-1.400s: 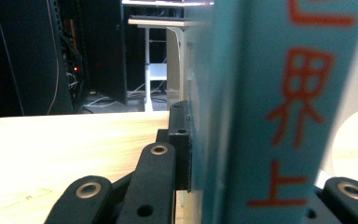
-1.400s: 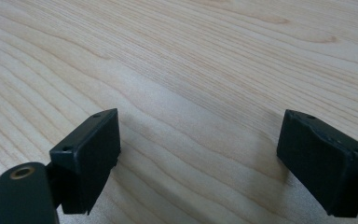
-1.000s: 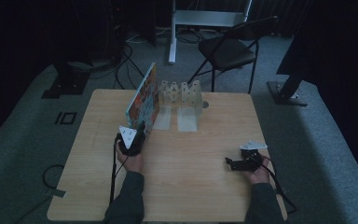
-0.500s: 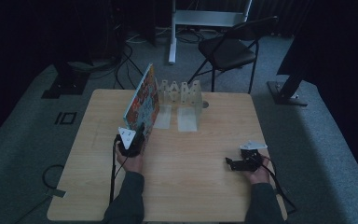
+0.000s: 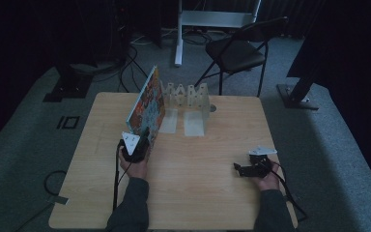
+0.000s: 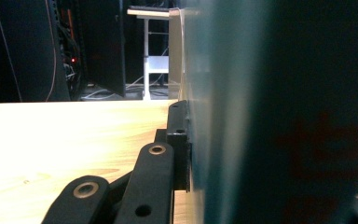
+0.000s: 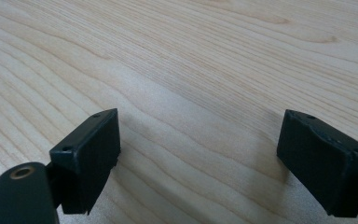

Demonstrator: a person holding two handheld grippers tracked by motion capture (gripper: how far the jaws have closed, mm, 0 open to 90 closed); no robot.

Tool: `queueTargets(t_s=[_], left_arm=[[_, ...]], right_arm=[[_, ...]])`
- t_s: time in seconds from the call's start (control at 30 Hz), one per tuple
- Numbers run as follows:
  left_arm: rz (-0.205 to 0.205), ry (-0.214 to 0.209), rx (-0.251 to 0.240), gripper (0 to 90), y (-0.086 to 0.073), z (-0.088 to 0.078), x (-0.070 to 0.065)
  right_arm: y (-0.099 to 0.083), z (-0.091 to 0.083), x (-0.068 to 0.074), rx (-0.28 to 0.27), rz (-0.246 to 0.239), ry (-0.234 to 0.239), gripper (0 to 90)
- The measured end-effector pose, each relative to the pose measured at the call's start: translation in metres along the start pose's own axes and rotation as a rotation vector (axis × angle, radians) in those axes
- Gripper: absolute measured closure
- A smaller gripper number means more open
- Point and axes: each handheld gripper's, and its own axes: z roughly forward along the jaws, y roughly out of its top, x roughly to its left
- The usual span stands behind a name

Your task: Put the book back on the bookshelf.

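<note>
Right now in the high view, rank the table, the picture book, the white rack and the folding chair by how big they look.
1. Wooden table.
2. Folding chair, though it stands farther off, so it looks smaller than it is.
3 and 4. Picture book and white rack look about alike; no clear order.

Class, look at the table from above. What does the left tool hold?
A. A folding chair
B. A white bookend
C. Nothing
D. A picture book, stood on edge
D: in the high view the left tool grips the colourful picture book, which stands on edge on the table.
</note>
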Motion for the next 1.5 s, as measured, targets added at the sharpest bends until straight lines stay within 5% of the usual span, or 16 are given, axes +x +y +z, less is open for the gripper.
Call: queueTargets(t_s=[0.53, 0.87, 1.5], left_arm=[[0.01, -0.004, -0.01, 77.3, 0.0, 0.0, 0.002], [0.012, -0.009, -0.007, 65.7, 0.0, -0.001, 0.006], [-0.001, -0.112, 0.032, 51.9, 0.002, -0.01, 0.019]], right_arm=[[0.0, 0.0, 0.0, 0.0, -0.002, 0.001, 13.0], [0.0, 0.0, 0.0, 0.0, -0.003, 0.001, 13.0], [0.0, 0.0, 0.0, 0.0, -0.003, 0.001, 13.1]])
